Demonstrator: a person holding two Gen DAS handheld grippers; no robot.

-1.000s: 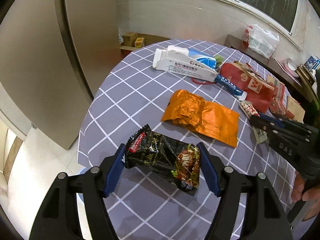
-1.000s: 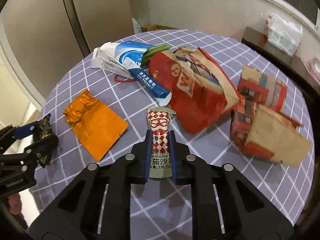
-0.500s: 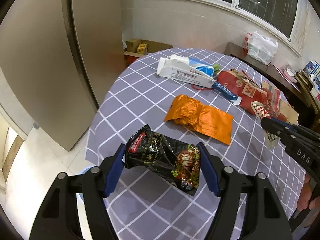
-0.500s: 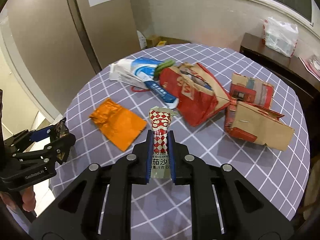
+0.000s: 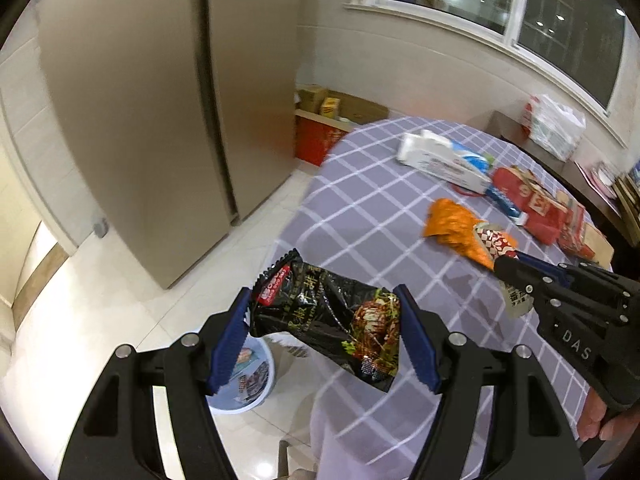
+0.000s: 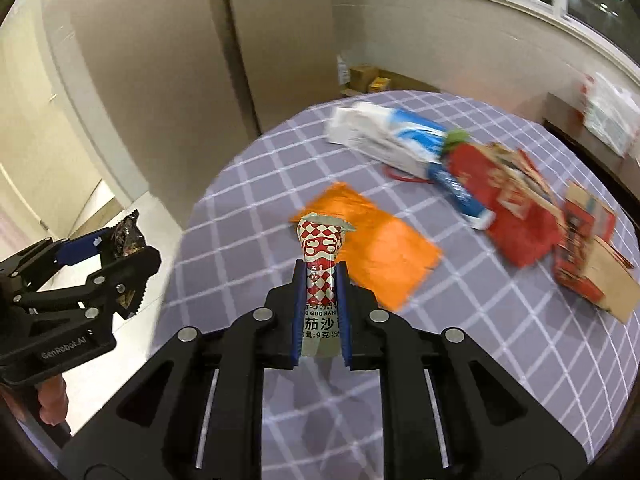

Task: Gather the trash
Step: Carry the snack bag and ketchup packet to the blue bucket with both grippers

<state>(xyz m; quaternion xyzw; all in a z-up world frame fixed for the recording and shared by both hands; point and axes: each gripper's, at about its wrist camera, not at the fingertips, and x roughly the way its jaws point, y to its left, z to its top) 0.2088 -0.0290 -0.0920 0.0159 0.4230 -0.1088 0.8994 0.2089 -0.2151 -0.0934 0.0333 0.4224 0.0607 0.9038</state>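
Note:
My left gripper is shut on a crumpled black snack wrapper, which hangs past the table edge and above the floor. Below it a small white bin holding some trash stands on the tiles. My right gripper is shut on a red-and-white checked sauce sachet, held upright over the grey checked table. The right wrist view shows the left gripper with the black wrapper at the left. An orange foil wrapper lies flat on the table.
A white-and-blue box, a red paper bag and a torn cardboard carton lie on the far side of the table. A tall beige cabinet stands left, with cardboard boxes on the floor beyond.
Both grippers have drawn back to the left off the table, each keeping its wrapper. The floor and the white bin have come into view under the left gripper.

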